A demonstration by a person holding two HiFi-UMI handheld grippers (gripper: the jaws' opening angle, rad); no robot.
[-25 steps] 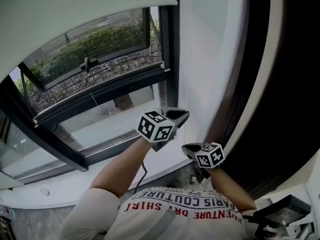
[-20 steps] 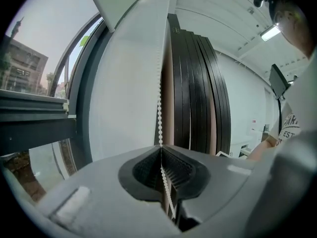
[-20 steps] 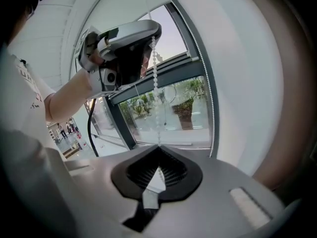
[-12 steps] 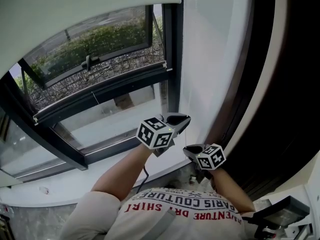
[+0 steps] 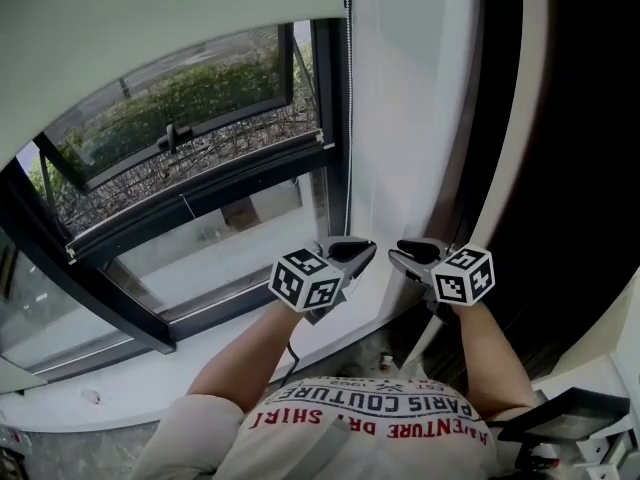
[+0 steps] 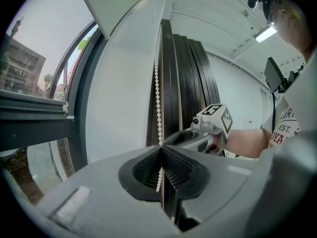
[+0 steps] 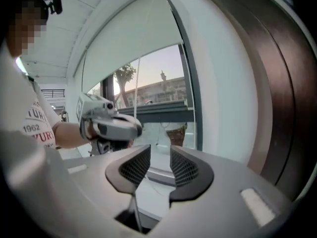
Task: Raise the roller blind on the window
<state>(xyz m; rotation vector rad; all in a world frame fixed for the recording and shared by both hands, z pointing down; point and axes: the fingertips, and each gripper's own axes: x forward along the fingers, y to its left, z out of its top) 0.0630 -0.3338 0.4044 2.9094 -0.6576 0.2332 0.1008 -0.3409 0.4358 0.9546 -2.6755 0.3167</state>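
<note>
White bead chain (image 6: 158,98) hung beside the window (image 5: 180,168) frame, pinched between the closed jaws of the left gripper (image 6: 161,155). The right gripper (image 7: 154,165), just beside it, had just been opening its jaws, which stood wide with nothing between them. The roller blind (image 5: 150,28) covered only the top of the glass, so the raising looked well along but unfinished, with more pulls likely needed. Dark panels (image 5: 560,168) stood to the right; nothing seemed to block the chain.
</note>
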